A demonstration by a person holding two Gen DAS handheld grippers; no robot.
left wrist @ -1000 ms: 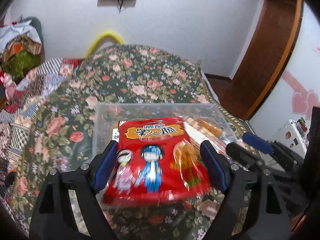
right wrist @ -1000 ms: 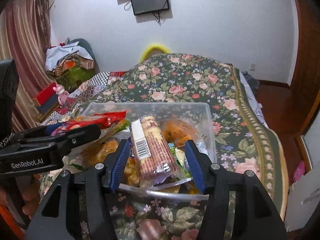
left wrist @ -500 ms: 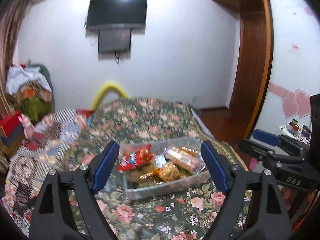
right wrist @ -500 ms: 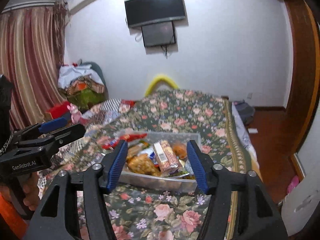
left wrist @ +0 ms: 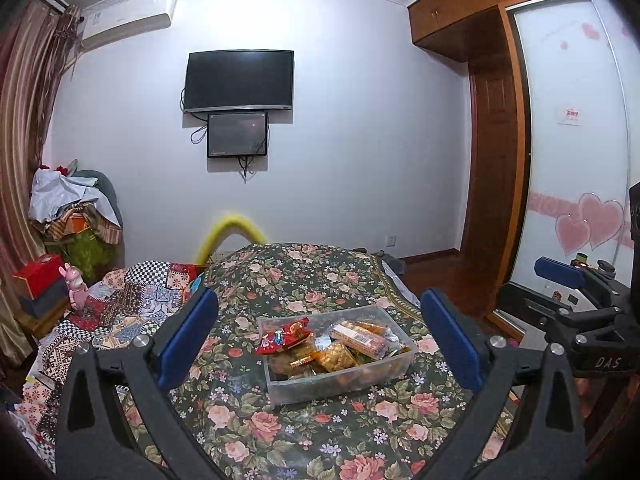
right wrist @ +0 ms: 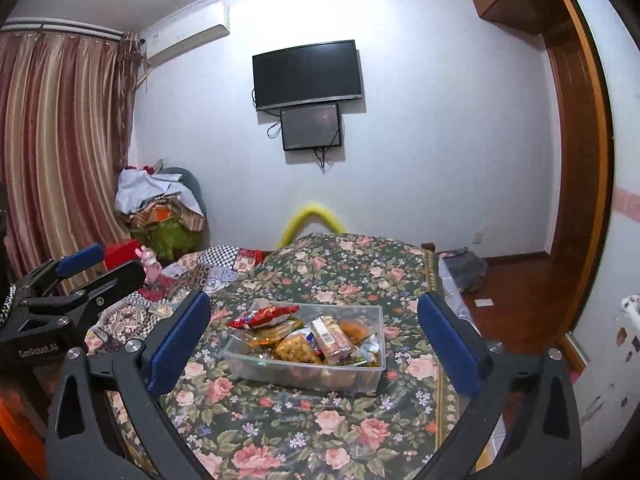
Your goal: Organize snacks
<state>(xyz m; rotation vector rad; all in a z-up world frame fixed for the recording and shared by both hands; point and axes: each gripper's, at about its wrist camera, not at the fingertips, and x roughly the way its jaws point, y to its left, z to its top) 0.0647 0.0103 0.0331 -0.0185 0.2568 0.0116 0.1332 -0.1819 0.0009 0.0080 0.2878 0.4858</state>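
Both your grippers have pulled back from the clear bin (left wrist: 340, 380) | left gripper (left wrist: 320, 340) wide open, empty, short of bin | red snack bag (left wrist: 284, 336) on bin's left rim, biscuit pack (right wrist: 332, 336) inside | right gripper (right wrist: 314, 344) wide open, empty.

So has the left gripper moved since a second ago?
Yes. The left gripper has pulled back and up from the clear snack bin: the bin, which filled its view before, now looks small on the floral bedspread. It is open and empty.
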